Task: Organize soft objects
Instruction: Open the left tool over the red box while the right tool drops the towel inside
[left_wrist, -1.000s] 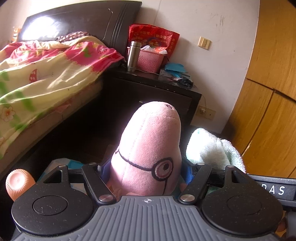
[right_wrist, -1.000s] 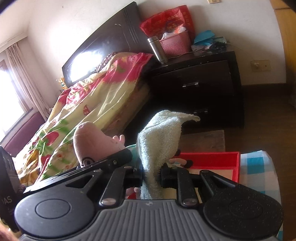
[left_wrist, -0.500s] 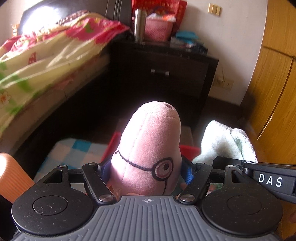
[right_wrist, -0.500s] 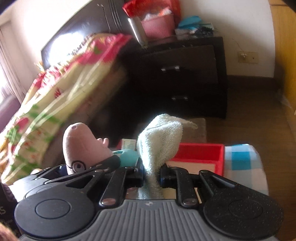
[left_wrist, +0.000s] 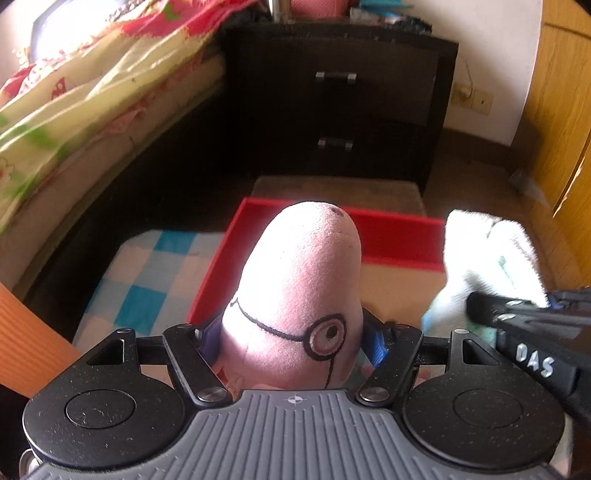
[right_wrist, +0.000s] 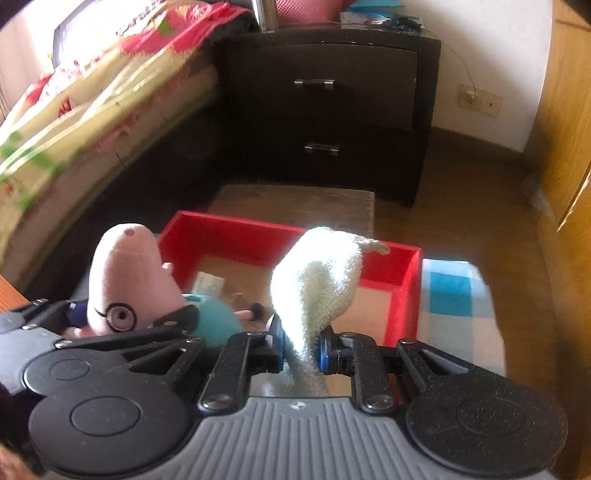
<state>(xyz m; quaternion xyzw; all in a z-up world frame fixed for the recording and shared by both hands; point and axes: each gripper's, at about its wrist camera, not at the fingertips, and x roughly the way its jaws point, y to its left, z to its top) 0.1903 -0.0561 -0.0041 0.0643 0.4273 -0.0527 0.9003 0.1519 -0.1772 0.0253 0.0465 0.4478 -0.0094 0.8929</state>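
Observation:
My left gripper (left_wrist: 293, 339) is shut on a pink plush pig (left_wrist: 299, 295) with a drawn round eye; its snout stands up over the near left part of a red box (left_wrist: 399, 232). In the right wrist view the same plush pig (right_wrist: 125, 284) shows at the left, with a teal body part beside it. My right gripper (right_wrist: 301, 347) is shut on a white fluffy towel (right_wrist: 317, 280), which rises in a hump above the red box (right_wrist: 410, 284). The box has a brown cardboard floor and a small paper lying in it. The towel (left_wrist: 487, 258) shows at the right of the left wrist view.
The red box rests on a blue-and-white checked cloth (right_wrist: 454, 291). Beyond it lie a brown mat (right_wrist: 295, 199), a dark nightstand (right_wrist: 325, 107) with two drawers, and a bed with a flowered quilt (right_wrist: 85, 99) at left. A wooden wardrobe (left_wrist: 561, 110) stands at right. An orange ribbed object (left_wrist: 26, 343) is at far left.
Both grippers have come down and tilted toward the red box, each holding its item. The wall and nightstand top have slid up out of view; the box and checked cloth now fill the middle.

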